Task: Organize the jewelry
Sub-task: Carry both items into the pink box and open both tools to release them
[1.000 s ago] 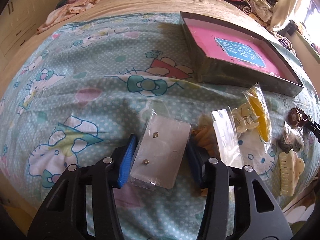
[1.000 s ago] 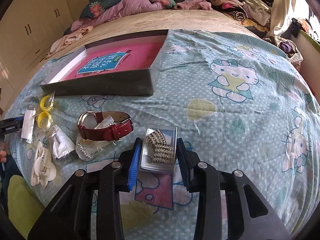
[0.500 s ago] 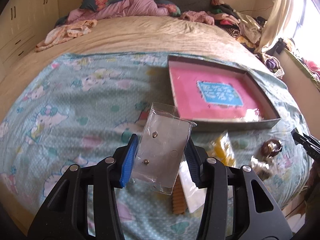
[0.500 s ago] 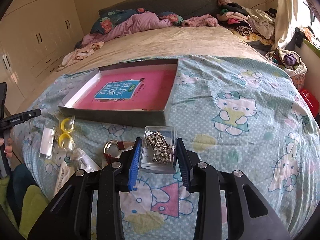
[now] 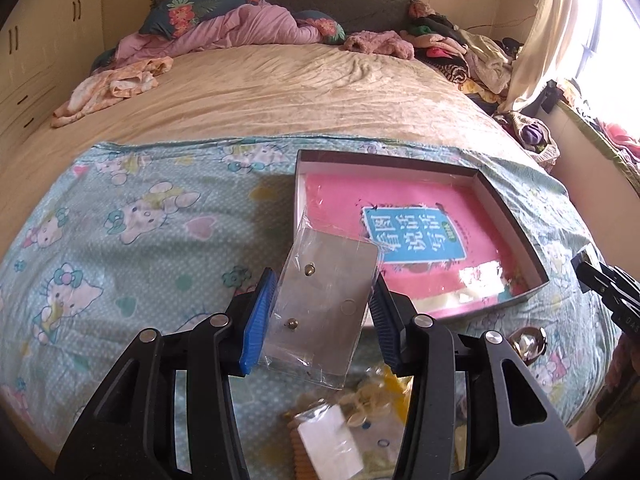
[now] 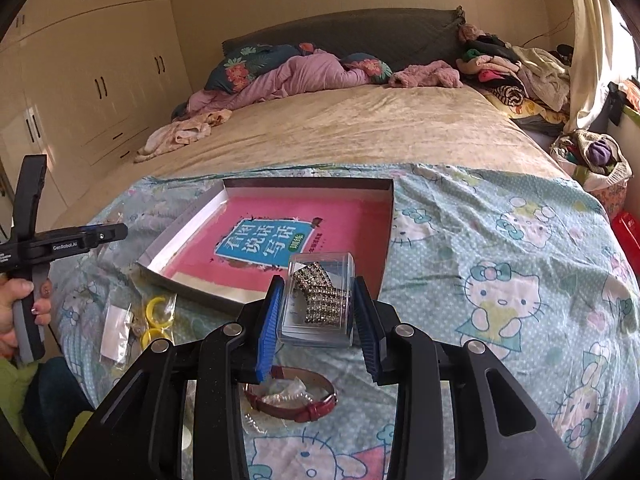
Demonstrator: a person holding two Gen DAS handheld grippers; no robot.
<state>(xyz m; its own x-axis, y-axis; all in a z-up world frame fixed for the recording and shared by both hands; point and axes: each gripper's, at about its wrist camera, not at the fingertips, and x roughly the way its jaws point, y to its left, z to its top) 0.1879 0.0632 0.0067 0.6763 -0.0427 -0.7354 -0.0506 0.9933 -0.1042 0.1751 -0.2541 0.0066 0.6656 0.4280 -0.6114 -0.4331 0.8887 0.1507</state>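
My left gripper (image 5: 320,308) is shut on a clear earring bag (image 5: 324,304) with two small studs, held in the air above the bedspread, just short of the shallow pink-lined box (image 5: 516,216). My right gripper (image 6: 316,308) is shut on a clear plastic case of rhinestone jewelry (image 6: 320,300), held above the bed near the front edge of the same box (image 6: 192,228). A red-strap watch (image 6: 296,400) lies on the spread below the right gripper. The left gripper's body also shows in the right wrist view (image 6: 60,240).
Loose items lie on the Hello Kitty spread (image 5: 120,240): yellow rings in a bag (image 6: 156,320), a white card in a bag (image 6: 114,326), hair clips and a bagged card (image 5: 340,432). Piled clothes and bedding lie at the bed's far end (image 5: 240,28).
Both grippers have risen from the bedspread with their items and moved toward the pink box. The loose pile now lies below them.
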